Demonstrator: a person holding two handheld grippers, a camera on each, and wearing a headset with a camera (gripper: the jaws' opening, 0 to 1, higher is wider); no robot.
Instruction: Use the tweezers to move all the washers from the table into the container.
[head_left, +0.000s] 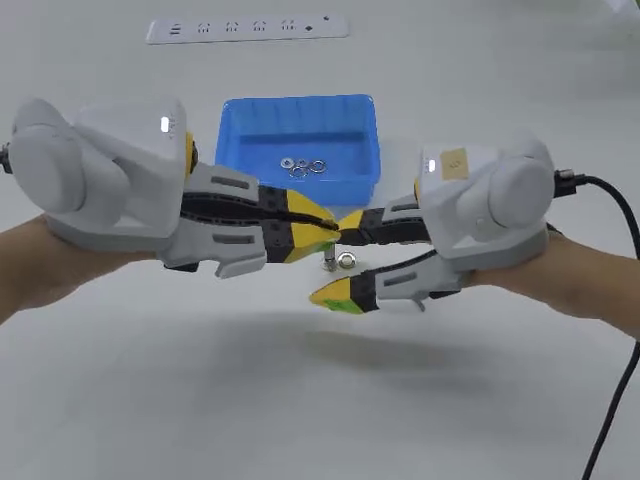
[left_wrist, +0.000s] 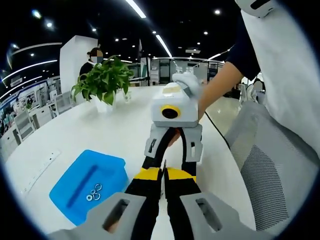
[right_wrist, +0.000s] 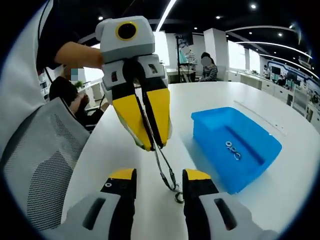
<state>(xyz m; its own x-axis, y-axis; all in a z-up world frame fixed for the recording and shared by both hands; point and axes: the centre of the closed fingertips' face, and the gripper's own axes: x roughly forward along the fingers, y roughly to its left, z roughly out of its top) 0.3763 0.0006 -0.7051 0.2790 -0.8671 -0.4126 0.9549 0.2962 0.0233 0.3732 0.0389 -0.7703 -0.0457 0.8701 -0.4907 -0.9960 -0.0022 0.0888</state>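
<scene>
1. White table (head_left: 300, 400): one loose washer (head_left: 346, 261) lies just in front of the blue container (head_left: 298, 104), which has several washers (head_left: 303, 165) inside.
2. Left gripper (head_left: 330, 226): jaws pressed together on the tweezers (right_wrist: 162, 160), whose tips reach down to the loose washer.
3. Right gripper (right_wrist: 160, 176): jaws well apart, holding nothing, flanking the tweezers' tips.
4. Tweezers: I cannot tell if the tips grip yet. Best to pinch squarely across the ring's rim and lift straight, or it may flick away.
</scene>
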